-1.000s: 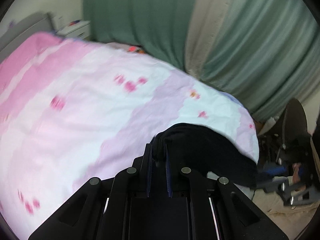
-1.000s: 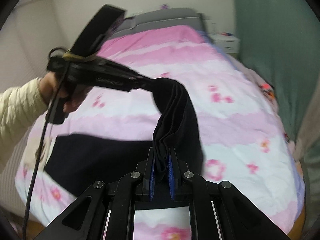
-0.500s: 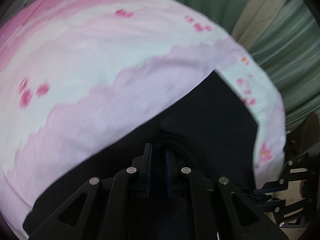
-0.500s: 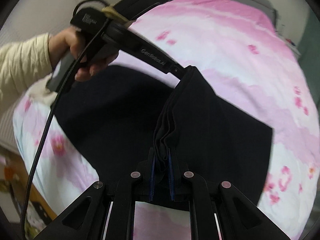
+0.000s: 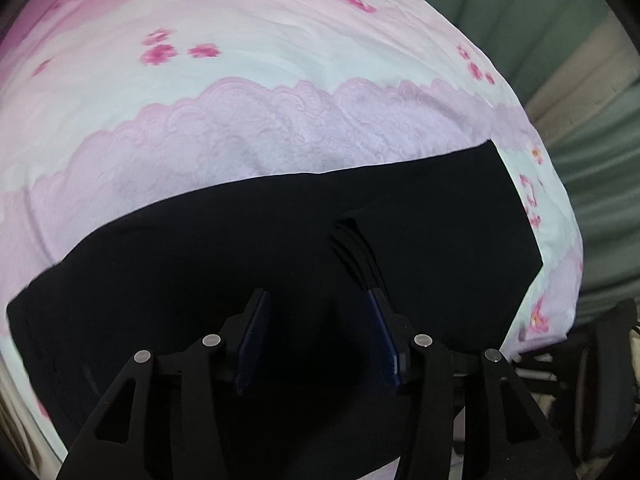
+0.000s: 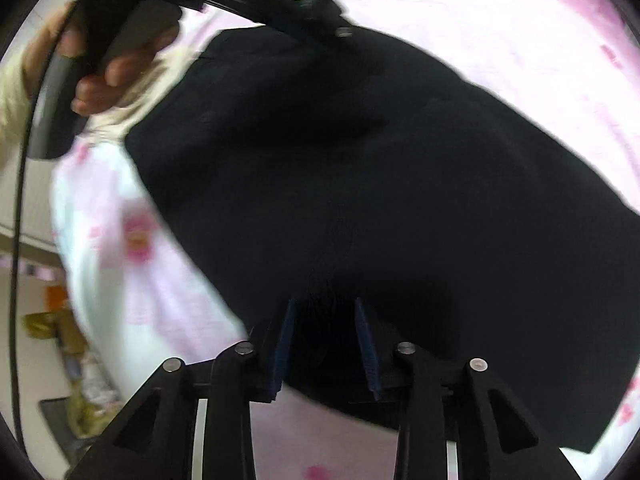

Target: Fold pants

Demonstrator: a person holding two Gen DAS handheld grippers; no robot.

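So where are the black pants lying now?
The black pants lie flat on the pink floral bedspread, near its edge in both wrist views, under both open tongs.

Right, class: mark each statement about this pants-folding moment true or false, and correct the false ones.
1. The pants are black. True.
2. The pants hang in the air, clear of the bed. False: they lie on the pink and white bedspread.
3. The left tongs are clamped on a fold of cloth. False: their jaws have just been opening and stand apart; a bunched fold sits beside one pad, unpinched.
4. The right tongs stand open over the pants. True: their jaws have also just been opening.
5. A bare hand grips the left tongs' handle in the right wrist view. True.
6. The curtain is red. False: it is green.
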